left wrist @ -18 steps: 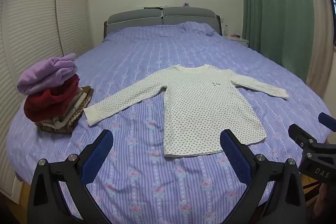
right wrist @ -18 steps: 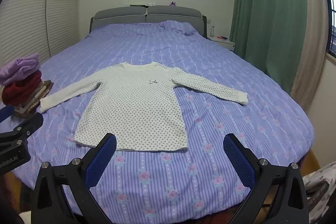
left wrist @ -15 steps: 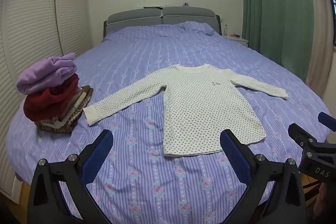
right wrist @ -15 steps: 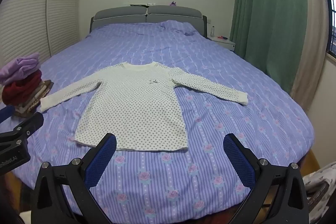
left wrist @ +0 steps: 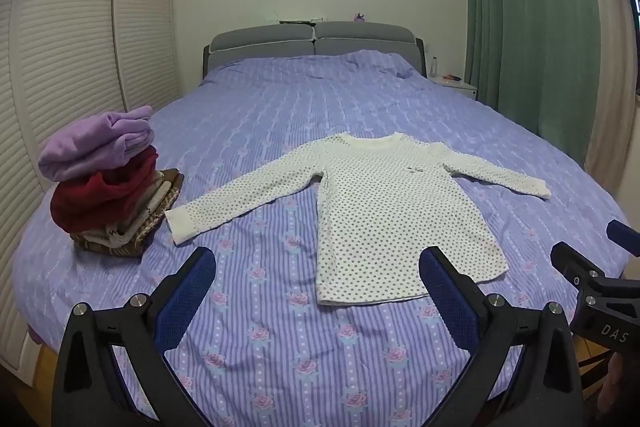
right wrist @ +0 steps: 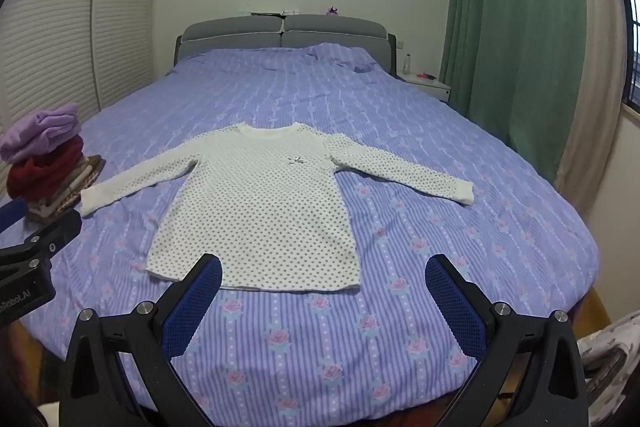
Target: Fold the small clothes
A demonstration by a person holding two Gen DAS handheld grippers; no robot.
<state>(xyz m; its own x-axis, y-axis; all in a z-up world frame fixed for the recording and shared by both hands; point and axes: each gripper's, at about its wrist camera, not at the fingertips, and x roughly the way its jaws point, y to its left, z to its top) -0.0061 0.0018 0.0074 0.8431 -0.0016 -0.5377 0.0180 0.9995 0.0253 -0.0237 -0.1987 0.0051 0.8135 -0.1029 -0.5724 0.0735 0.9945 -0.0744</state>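
Note:
A white long-sleeved top with dark dots (left wrist: 392, 211) lies flat, face up, on the purple bed (left wrist: 280, 307), both sleeves spread out; it also shows in the right wrist view (right wrist: 260, 211). My left gripper (left wrist: 318, 267) is open and empty, held above the foot of the bed, short of the top's hem. My right gripper (right wrist: 322, 275) is open and empty, also short of the hem. Each gripper shows at the edge of the other's view.
A stack of folded clothes (left wrist: 104, 183), purple on top and red under it, sits at the bed's left edge; it also shows in the right wrist view (right wrist: 44, 155). A grey headboard (left wrist: 312, 39), white louvred wardrobe doors (left wrist: 60, 67), a green curtain (left wrist: 520, 27) and a nightstand (left wrist: 456, 85) surround the bed.

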